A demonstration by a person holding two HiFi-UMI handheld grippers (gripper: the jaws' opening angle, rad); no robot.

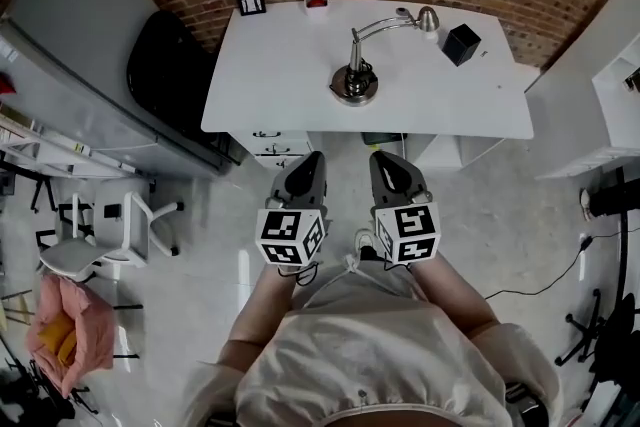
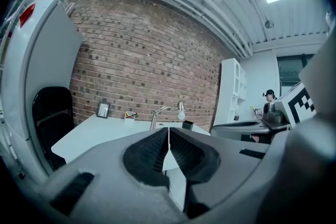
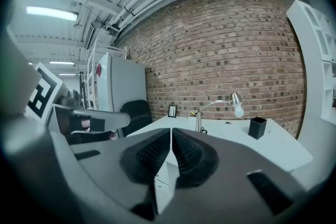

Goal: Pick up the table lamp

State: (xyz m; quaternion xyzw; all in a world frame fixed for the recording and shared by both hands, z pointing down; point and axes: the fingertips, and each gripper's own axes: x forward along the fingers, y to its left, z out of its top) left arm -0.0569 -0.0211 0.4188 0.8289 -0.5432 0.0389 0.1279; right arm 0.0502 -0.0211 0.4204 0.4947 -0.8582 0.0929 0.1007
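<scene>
Head view: the left gripper (image 1: 308,162) and the right gripper (image 1: 385,160) are held side by side over the floor (image 1: 520,235), short of the white worktop (image 1: 275,65). Both pairs of jaws are closed together and hold nothing. The table lamp (image 1: 354,83) stands upright on the worktop, ahead of both pairs of jaws and well apart from them. Its round base lies roughly in line with the gap between the two grippers. Its arm bends off to the right, and its head ends near a black box (image 1: 461,43).

Left gripper view: the jaws of the left gripper (image 2: 168,136) meet in a thin seam with nothing between them. The table lamp (image 2: 154,118) stands far beyond the tips, its post just left of the seam and its head just right of it. The right gripper (image 2: 302,105) shows at the right edge.

Right gripper view: the jaws of the right gripper (image 3: 171,139) are also pressed together and empty. The table lamp (image 3: 198,121) stands ahead and a little right of the tips, well apart, with its bulb pointing down. The black box (image 3: 257,127) sits farther right. A picture frame (image 3: 172,111) stands beyond the seam, against the brick wall (image 3: 226,55).
</scene>
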